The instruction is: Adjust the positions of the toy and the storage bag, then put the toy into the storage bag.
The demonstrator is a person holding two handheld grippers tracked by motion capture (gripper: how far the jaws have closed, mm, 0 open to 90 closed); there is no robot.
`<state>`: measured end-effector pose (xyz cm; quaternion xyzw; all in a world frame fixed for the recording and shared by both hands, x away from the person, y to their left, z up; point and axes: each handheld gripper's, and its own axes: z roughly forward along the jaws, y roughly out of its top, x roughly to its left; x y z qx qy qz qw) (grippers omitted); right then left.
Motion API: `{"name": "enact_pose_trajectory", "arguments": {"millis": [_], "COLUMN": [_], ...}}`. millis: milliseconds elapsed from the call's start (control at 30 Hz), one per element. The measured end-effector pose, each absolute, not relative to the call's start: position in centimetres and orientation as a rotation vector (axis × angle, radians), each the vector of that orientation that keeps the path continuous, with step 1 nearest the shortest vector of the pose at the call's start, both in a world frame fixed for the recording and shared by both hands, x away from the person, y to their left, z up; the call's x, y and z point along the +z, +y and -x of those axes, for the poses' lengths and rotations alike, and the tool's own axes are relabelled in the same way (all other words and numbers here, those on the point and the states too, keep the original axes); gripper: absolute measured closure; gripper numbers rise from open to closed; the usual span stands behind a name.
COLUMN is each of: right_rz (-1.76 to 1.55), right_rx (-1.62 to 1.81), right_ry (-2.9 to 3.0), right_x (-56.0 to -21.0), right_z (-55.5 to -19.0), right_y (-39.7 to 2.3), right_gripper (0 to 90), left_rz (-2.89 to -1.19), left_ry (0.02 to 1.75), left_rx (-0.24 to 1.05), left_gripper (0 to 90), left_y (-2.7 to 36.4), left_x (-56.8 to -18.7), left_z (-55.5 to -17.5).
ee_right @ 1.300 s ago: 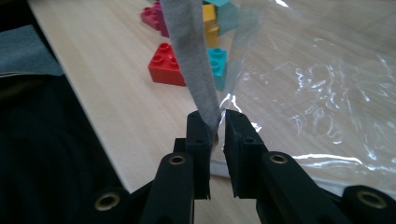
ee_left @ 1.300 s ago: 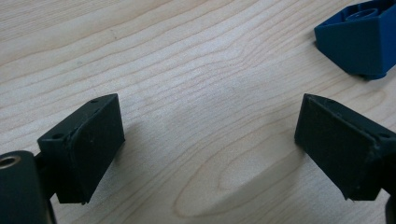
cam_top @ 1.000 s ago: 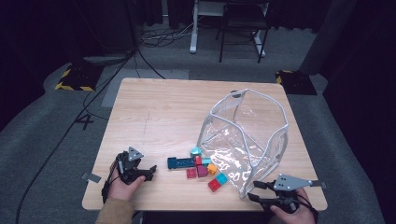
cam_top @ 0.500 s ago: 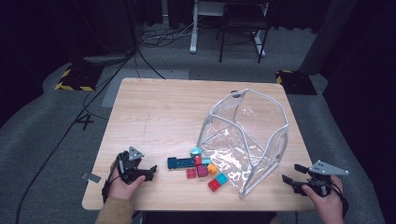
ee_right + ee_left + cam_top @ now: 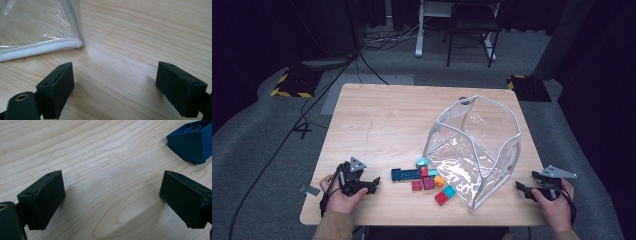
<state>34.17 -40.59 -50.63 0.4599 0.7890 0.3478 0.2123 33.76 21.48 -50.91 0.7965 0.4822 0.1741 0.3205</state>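
Opening right claw [image 5: 521, 188], now off bag [image 5: 482, 145]

Left tool [image 5: 373, 184] low at near-left, jaws wide apart, nothing between. Right tool [image 5: 521, 188] low at near-right; jaws just opened, nothing between them.

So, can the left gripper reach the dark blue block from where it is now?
Probably yes. The left gripper is open with only bare table between it and the dark blue block, which lies just ahead; nothing stands in the way.
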Motion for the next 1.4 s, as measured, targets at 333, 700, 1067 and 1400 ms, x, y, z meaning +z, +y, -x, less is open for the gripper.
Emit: {"name": "enact_pose_trajectory", "arguments": {"millis": [333,700,1067,1400], "right_rz": [-1.27,-1.271,-1.274,-1.274], "right_rx": [0.971,0.969,0.97,0.971], "right_ry": [2.194,2.191,2.19,2.19], "right_x": [-50.7,-50.7,-50.7,-50.7], "right_z": [-34.3,-34.3,-34.2,-34.2], "right_y": [-40.6,-40.5,-40.5,-40.5], "right_gripper": [15.1,15.1,15.5,15.5], "left_rz": [-2.103,-2.127,-2.153,-2.169], "left_ry": [1.235,1.126,0.942,0.885], "left_rx": [0.457,0.414,0.346,0.34], "left_gripper": [11.9,21.5,22.3,23.1], "left_y": [21.4,19.9,17.4,15.8], "left_x": [-50.8,-49.0,-47.6,-48.1], "left_z": [-33.6,-33.0,-32.1,-32.7]}}
